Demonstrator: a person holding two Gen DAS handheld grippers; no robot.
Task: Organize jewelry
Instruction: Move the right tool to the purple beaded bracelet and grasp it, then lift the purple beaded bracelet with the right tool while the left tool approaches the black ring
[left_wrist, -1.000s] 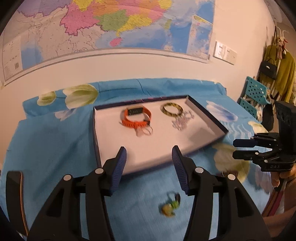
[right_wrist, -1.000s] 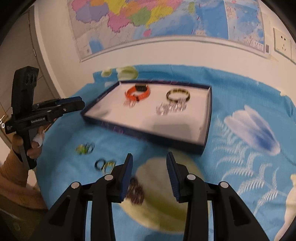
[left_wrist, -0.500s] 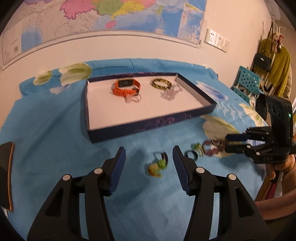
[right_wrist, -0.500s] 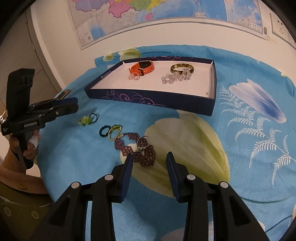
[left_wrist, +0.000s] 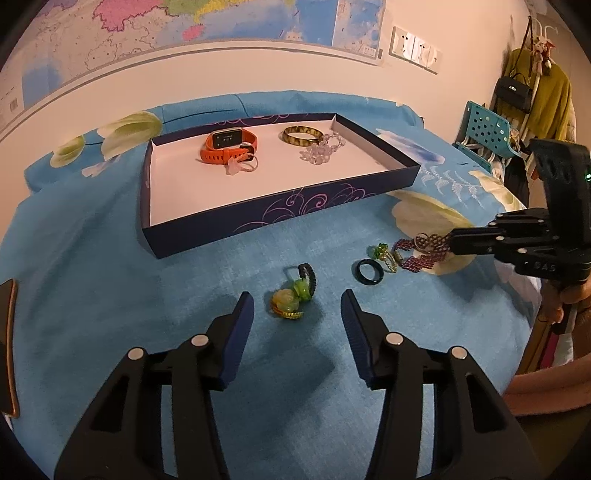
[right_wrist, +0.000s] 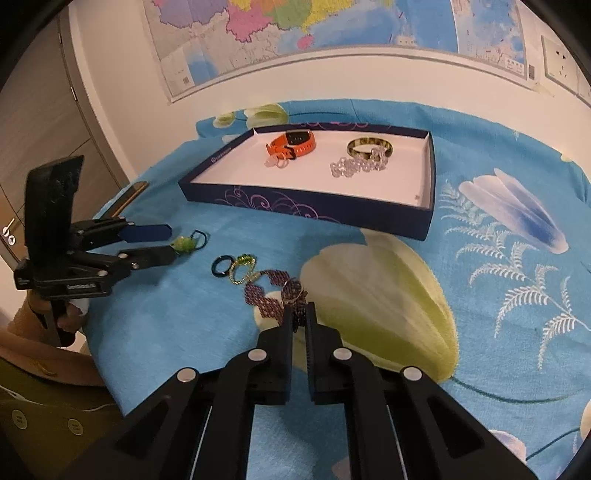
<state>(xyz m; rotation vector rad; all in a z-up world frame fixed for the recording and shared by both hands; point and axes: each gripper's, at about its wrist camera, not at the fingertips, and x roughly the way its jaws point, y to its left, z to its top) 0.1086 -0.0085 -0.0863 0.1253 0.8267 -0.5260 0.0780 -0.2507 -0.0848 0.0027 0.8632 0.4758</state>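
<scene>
While my right gripper (right_wrist: 299, 317) clamps the purple beaded bracelet (right_wrist: 271, 295), left gripper (left_wrist: 297, 314) gapes.
Green-charm ring (left_wrist: 293, 293) sits between its spread fingers.

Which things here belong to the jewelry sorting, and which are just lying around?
Belongs to the job: tray, orange watch, amber bangle, purple beaded bracelet, dark ring, green charm.

Just lying about: wall map, handbag, teal chair.

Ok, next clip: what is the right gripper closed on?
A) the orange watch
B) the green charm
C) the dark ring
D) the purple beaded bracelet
D: in the right wrist view the right gripper has its jaws pinched on the end of the purple beaded bracelet on the blue cloth.
</scene>
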